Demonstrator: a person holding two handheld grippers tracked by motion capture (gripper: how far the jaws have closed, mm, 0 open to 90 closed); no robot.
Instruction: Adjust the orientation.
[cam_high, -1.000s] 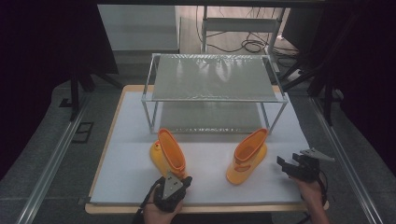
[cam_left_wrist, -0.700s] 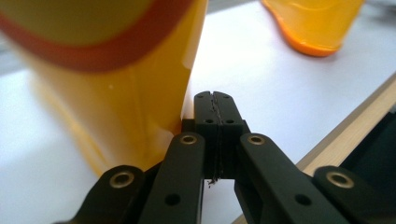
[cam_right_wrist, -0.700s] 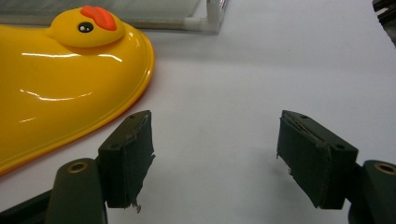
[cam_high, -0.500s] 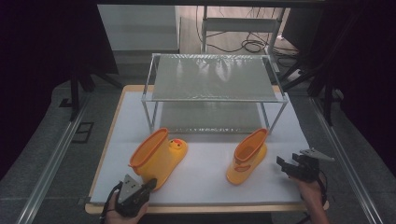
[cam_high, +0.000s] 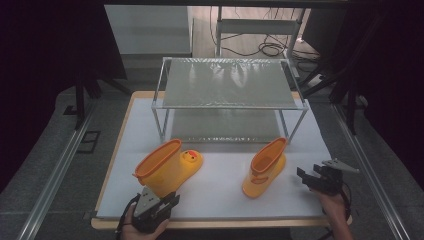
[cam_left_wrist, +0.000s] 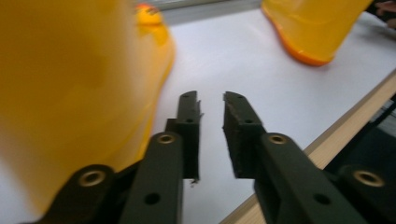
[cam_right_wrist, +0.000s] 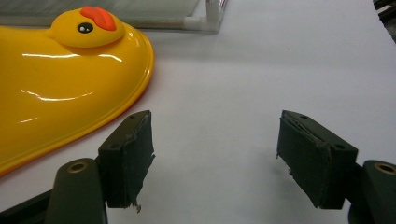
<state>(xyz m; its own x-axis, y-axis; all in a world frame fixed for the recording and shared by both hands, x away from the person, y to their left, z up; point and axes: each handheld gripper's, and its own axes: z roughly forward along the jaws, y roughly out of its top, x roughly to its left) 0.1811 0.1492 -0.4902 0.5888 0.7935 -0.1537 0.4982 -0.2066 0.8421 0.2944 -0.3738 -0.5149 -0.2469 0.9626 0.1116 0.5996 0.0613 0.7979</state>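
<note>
Two glossy yellow rubber boots with duck faces rest on the white mat. The left boot (cam_high: 167, 167) leans over, its opening to the left and its duck toe to the right. The right boot (cam_high: 265, 167) stands upright. My left gripper (cam_high: 169, 200) is at the front edge just below the left boot. In the left gripper view its jaws (cam_left_wrist: 210, 100) stand a narrow gap apart with nothing between them, and the blurred left boot (cam_left_wrist: 70, 93) is beside the left jaw. My right gripper (cam_high: 306, 177) is wide open to the right of the right boot. The right gripper view (cam_right_wrist: 215, 121) has the boot's toe (cam_right_wrist: 60, 93) at left.
A two-level metal rack (cam_high: 230, 106) with mesh shelves stands at the back of the mat (cam_high: 220, 200), and one leg (cam_right_wrist: 205, 21) shows in the right gripper view. The wooden table edge (cam_left_wrist: 355, 126) runs close to the left gripper. The right boot (cam_left_wrist: 317, 28) lies ahead.
The left boot has swung from standing with its toe toward the front to leaning with its toe pointing right. My left gripper shifted left along the front edge. The right gripper stayed put.
</note>
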